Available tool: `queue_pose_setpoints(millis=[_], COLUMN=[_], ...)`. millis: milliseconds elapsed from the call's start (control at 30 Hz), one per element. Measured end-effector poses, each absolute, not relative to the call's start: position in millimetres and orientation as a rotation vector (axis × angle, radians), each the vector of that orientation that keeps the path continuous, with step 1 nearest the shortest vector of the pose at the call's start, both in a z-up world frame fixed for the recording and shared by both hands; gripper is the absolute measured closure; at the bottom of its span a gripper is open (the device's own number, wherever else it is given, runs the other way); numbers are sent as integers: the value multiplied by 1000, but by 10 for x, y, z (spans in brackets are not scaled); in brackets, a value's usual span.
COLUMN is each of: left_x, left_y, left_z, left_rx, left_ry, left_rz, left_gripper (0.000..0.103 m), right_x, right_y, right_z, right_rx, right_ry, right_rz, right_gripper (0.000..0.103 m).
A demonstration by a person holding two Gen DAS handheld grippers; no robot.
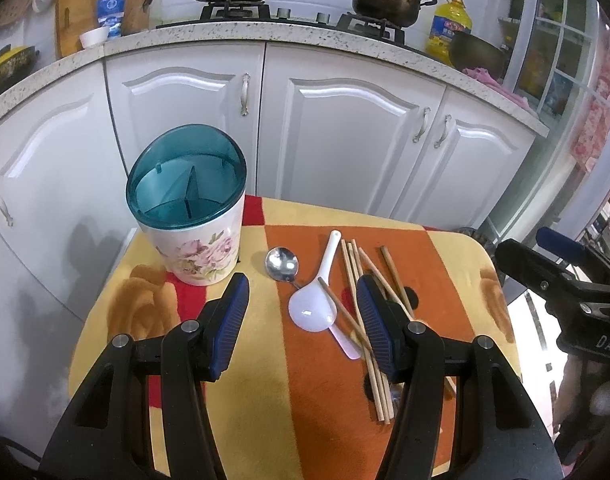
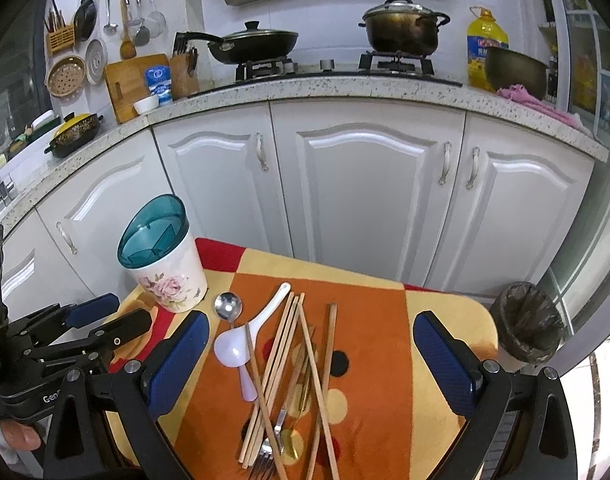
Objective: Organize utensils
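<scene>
Right gripper [image 1: 561, 276] body, seen from the left wrist: white letters "DAS", cut off at the picture edge.
Left gripper [image 2: 93, 320] body, seen from the right wrist: white letters "Gen", the rest hidden.
Oil bottle [image 2: 485, 46] label: print too small to read.
Blue packet [image 2: 159, 82]: print unreadable.

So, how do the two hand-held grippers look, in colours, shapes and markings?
Both match: the left hand-held gripper and the right hand-held gripper have black angular frames with silver pivot bolts and flat blue ribbed finger pads. White lettering marks each black body, only partly readable.
</scene>
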State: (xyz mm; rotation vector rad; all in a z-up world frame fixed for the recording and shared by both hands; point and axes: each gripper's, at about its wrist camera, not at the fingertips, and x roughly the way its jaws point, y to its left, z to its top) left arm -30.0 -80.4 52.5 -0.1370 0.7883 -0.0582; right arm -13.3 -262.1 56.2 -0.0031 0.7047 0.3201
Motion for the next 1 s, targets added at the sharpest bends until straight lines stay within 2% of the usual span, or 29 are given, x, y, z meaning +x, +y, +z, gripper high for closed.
queue_pose_setpoints(millis=[1000], left_x=[-250], left_y=[-677], left_z=[426], left_rx=[-175], left_ry=[820], left_rz=[-72], left_gripper=[47], right_x=[-70], right_y=[-2569], right_z=[396], right_rx=[-70], right_ry=[755], right_rz=[328], right_gripper=[1])
